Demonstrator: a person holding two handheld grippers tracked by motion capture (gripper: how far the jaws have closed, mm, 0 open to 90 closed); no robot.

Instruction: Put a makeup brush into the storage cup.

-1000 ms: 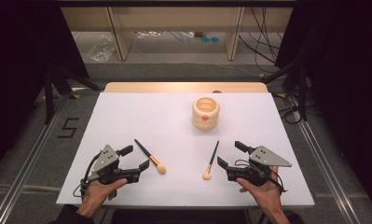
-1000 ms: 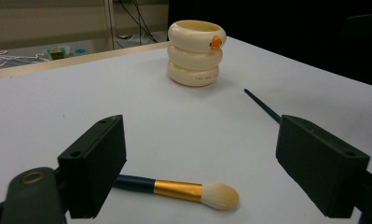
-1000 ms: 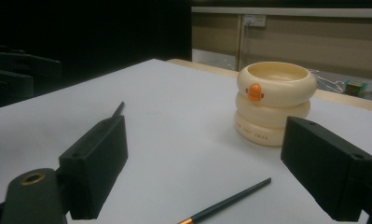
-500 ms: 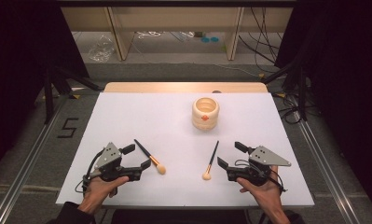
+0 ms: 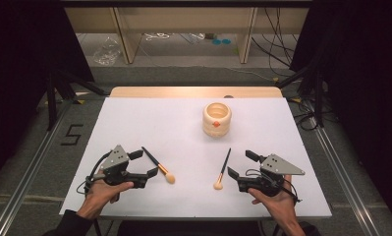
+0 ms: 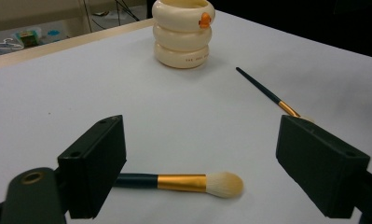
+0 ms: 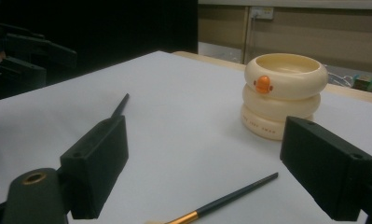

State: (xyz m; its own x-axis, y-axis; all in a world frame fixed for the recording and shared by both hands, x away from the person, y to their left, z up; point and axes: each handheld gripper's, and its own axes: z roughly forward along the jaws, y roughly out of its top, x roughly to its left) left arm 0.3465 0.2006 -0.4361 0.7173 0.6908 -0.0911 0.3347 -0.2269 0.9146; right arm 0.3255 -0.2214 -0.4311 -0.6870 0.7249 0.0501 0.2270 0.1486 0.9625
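High view: your left gripper (image 5: 145, 165) sits low at the table's (image 5: 134, 118) near left, jaws spread wide and holding nothing. The left brush (image 5: 157, 164) lies just beside it, bristles toward you and dark handle angled away to the left; the far jaw's tip is at the handle, though you cannot tell whether it touches. Your right gripper (image 5: 240, 165) rests at the near right, jaws equally spread and empty. The right brush (image 5: 222, 168) lies just to its left, bristles near you, handle pointing away toward the cup (image 5: 216, 119). The cup stands upright, well beyond both brushes, a little right of centre.

In the left gripper view the brush's gold ferrule and pale bristles (image 6: 224, 184) lie on the table between the two black jaws, closer to the left one. In the right gripper view the brush handle (image 7: 230, 196) lies between the jaws, with the cup (image 7: 284, 95) behind
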